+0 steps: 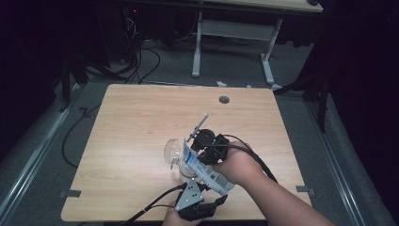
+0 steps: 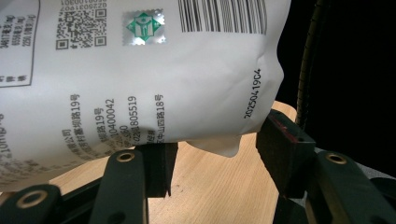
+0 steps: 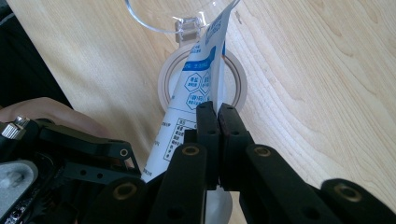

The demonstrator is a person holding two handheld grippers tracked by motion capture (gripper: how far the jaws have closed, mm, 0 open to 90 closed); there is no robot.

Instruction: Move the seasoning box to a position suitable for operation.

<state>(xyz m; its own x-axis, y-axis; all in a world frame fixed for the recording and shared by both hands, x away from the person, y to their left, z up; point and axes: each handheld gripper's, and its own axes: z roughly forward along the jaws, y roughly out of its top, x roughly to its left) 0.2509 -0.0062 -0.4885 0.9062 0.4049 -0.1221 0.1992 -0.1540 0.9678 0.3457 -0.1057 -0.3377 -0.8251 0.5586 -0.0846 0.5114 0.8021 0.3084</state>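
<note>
A white printed pouch (image 1: pixel 209 173) with blue markings hangs tilted over a clear jar (image 1: pixel 184 172) whose hinged lid (image 1: pixel 171 149) stands open to the left. My right gripper (image 1: pixel 201 149) is shut on the pouch's edge (image 3: pixel 196 88), and the pouch's top end dips into the jar's round mouth (image 3: pixel 239 79). My left gripper (image 1: pixel 217 201) sits at the table's near edge below the pouch's bottom. Its jaws are open: the pouch's bottom corner (image 2: pixel 219 147) hangs between the pads (image 2: pixel 280 149), and the right pad stands clear of it.
The wooden table (image 1: pixel 131 122) has a round cable hole (image 1: pixel 224 100) near its far edge. Behind the table stand another desk's white legs (image 1: pixel 196 47), with cables on the floor (image 1: pixel 141 66). Both forearms come in from the bottom edge.
</note>
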